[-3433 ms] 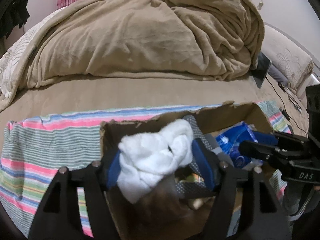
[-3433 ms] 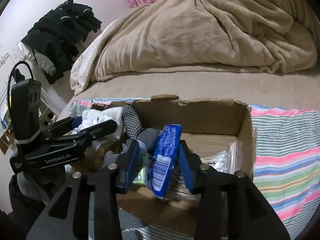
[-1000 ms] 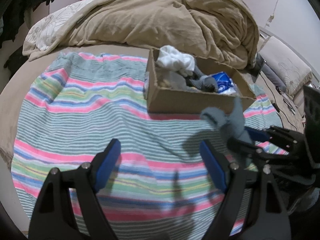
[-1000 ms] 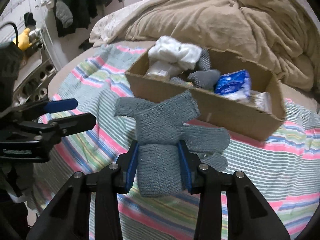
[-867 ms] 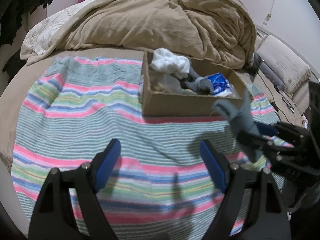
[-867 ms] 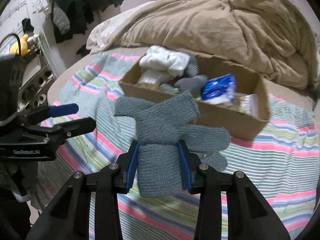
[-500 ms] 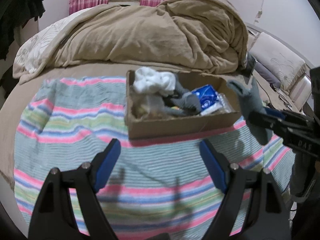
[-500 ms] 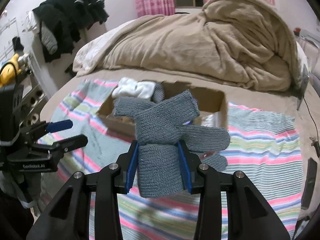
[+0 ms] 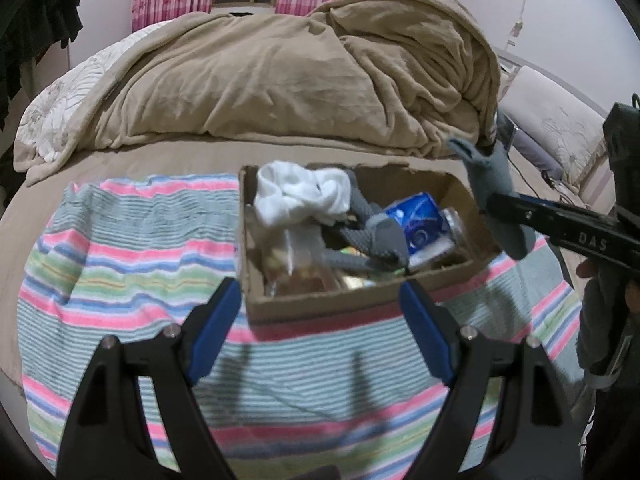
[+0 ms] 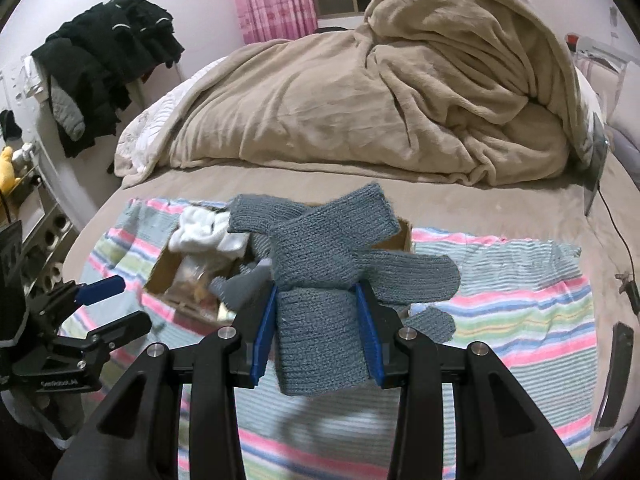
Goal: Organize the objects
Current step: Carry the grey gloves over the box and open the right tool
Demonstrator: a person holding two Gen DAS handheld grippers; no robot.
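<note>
A cardboard box (image 9: 332, 304) sits on a striped cloth (image 9: 120, 264) on the bed. It holds a white cloth bundle (image 9: 300, 196), a grey sock (image 9: 372, 240), a blue packet (image 9: 420, 224) and clear bags. My left gripper (image 9: 320, 332) is open and empty, in front of the box. My right gripper (image 10: 316, 332) is shut on grey knitted gloves (image 10: 320, 264), held in the air above the cloth near the box's right end. The gloves also show in the left wrist view (image 9: 492, 192). The box (image 10: 168, 272) shows partly behind the gloves.
A crumpled beige blanket (image 9: 280, 80) covers the back of the bed. Dark clothes (image 10: 104, 60) hang at the left wall. A pillow (image 9: 552, 120) lies at the right. A cable (image 10: 616, 216) and a tablet (image 10: 596, 160) lie on the bed's right side.
Both grippers drew back and rose from the box. The left let go of the white cloth in the box; the right left the blue packet there and now holds the gloves.
</note>
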